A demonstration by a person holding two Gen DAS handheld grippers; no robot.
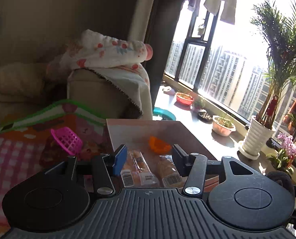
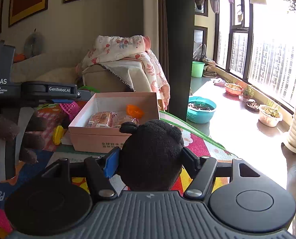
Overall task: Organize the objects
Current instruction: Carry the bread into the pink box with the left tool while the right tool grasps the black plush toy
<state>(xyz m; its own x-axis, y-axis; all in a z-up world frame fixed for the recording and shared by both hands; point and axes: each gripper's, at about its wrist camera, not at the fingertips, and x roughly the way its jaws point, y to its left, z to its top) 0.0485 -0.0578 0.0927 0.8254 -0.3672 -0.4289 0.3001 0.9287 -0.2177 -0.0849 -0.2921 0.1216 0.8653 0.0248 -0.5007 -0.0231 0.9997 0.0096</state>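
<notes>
A pink cardboard box [image 2: 100, 139] stands open on the play mat. Inside lie wrapped bread packs [image 2: 102, 120] and an orange toy [image 2: 135, 111]. My right gripper [image 2: 150, 161] is shut on a black plush toy [image 2: 152, 155] and holds it just in front of the box. My left gripper [image 1: 149, 156] is open and empty, hovering over the box [image 1: 140, 127], above the bread packs [image 1: 140, 169] and near the orange toy [image 1: 159, 145]. The left gripper also shows from the side in the right wrist view [image 2: 72, 97].
A pink toy basket [image 1: 67, 140] and a yellow toy [image 2: 57, 134] lie on the colourful mat left of the box. A sofa with a flowered blanket [image 1: 112, 53] stands behind. Plant pots [image 1: 256, 137] and basins [image 2: 200, 109] line the window ledge on the right.
</notes>
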